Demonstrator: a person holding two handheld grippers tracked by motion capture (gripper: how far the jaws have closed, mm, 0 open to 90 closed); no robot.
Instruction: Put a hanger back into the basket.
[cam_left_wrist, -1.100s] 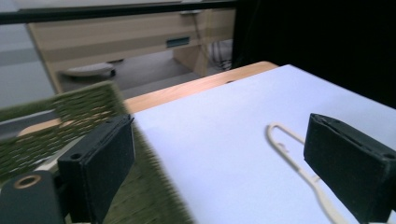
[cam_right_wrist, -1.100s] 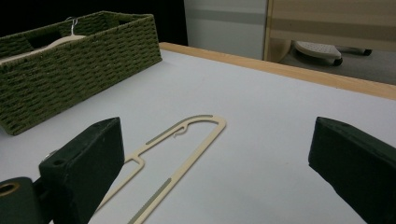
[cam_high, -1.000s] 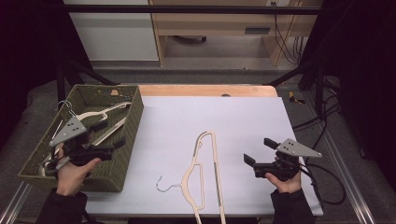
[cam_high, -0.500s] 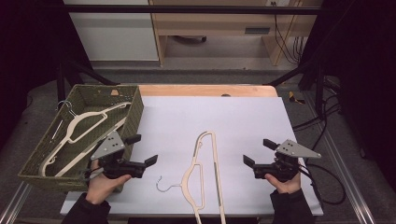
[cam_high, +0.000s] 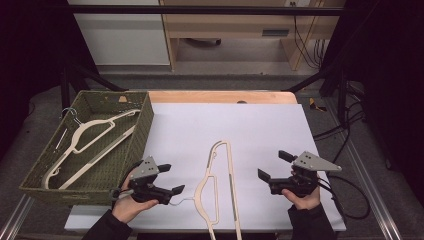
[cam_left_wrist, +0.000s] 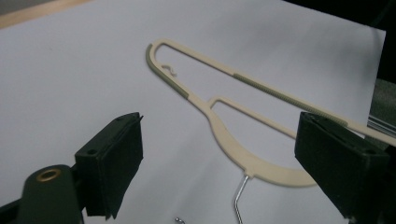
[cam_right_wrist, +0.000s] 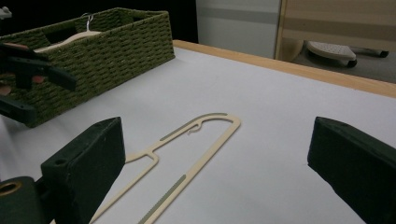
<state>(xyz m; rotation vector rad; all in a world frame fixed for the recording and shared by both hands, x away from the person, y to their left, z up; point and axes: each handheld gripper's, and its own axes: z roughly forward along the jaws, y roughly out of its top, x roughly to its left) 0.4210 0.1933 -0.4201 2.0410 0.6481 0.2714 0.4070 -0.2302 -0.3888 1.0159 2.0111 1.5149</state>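
L tool (cam_high: 173, 179) jaws spread, closing a bit, just beside hanger (cam_high: 220, 185) hook; R tool (cam_high: 273, 165) spread.

High view overhead, facing forward and down; left gripper view close behind its jaws, right gripper view likewise, both sharing the hanger (cam_left_wrist: 243, 140) ahead.
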